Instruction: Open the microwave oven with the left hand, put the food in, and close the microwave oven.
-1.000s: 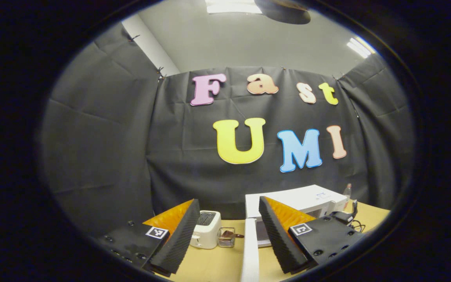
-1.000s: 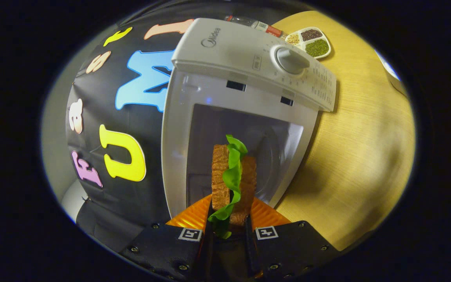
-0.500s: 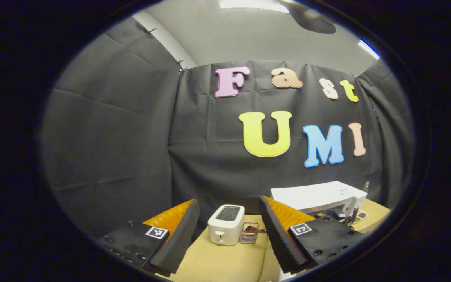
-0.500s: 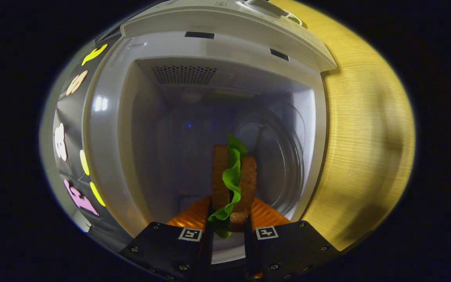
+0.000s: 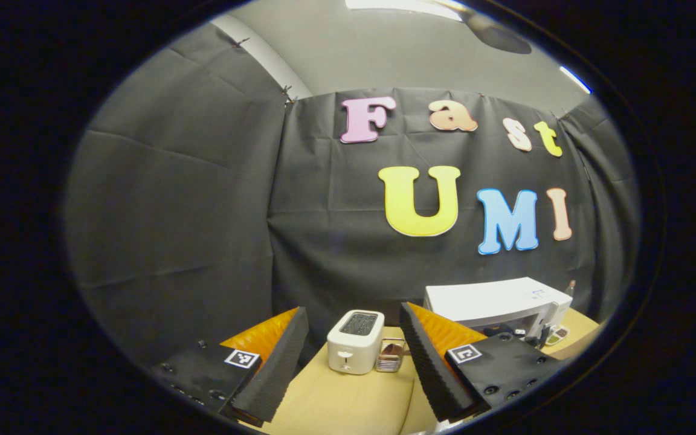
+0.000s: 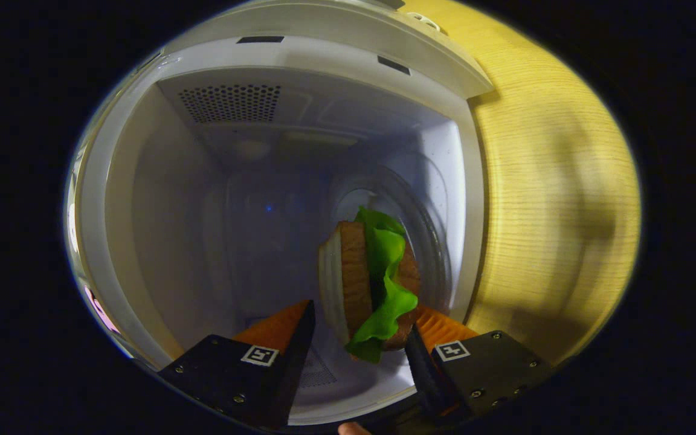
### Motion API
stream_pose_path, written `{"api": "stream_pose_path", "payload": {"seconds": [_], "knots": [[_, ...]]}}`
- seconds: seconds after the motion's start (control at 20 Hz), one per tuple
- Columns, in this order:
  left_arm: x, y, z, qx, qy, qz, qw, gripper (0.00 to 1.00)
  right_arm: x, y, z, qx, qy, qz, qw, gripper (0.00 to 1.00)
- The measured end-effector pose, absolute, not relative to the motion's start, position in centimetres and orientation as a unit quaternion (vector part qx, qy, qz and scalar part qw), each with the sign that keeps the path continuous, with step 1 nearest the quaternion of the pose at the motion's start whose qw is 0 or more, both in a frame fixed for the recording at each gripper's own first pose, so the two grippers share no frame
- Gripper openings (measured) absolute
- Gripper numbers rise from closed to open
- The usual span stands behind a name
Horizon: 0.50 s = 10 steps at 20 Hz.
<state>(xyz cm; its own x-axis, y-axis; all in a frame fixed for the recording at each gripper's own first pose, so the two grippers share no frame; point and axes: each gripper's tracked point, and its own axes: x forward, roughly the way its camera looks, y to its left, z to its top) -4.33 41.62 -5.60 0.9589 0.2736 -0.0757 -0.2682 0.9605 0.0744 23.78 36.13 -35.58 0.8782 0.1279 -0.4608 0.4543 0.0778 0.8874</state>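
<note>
In the right gripper view, the right gripper (image 6: 357, 338) reaches into the open microwave oven (image 6: 142, 241), its fingers spread apart. The sandwich (image 6: 372, 284), toasted bread with a green lettuce leaf, sits between the fingers, close against the right-hand one and clear of the left-hand one; whether it touches that finger I cannot tell. It stands on edge, its long axis running away from the gripper toward the glass turntable (image 6: 426, 241) beyond.

In the left gripper view, the left gripper (image 5: 354, 356) hangs spread apart and empty above the wooden table (image 5: 348, 405), with a white toaster (image 5: 355, 341) ahead between its fingers and the microwave oven (image 5: 493, 299) beyond its right-hand finger.
</note>
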Motion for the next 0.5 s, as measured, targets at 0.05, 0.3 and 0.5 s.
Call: {"api": "stream_pose_path", "payload": {"seconds": [0.05, 0.3, 0.5], "knots": [[-4.2, 41.2, -5.5, 0.032, 0.040, 0.132, 0.990, 1.00, 23.5, 36.0, -35.5, 0.667, 0.222, -0.115, 0.702, 0.79], [-3.6, 39.9, -5.2, 0.036, 0.033, 0.120, 0.992, 0.97, 21.2, 34.9, -35.0, 0.613, 0.257, -0.093, 0.742, 0.94], [-3.5, 39.0, -5.6, 0.026, 0.033, 0.112, 0.993, 0.97, 18.7, 33.2, -34.6, 0.557, 0.271, -0.066, 0.782, 0.94]]}}
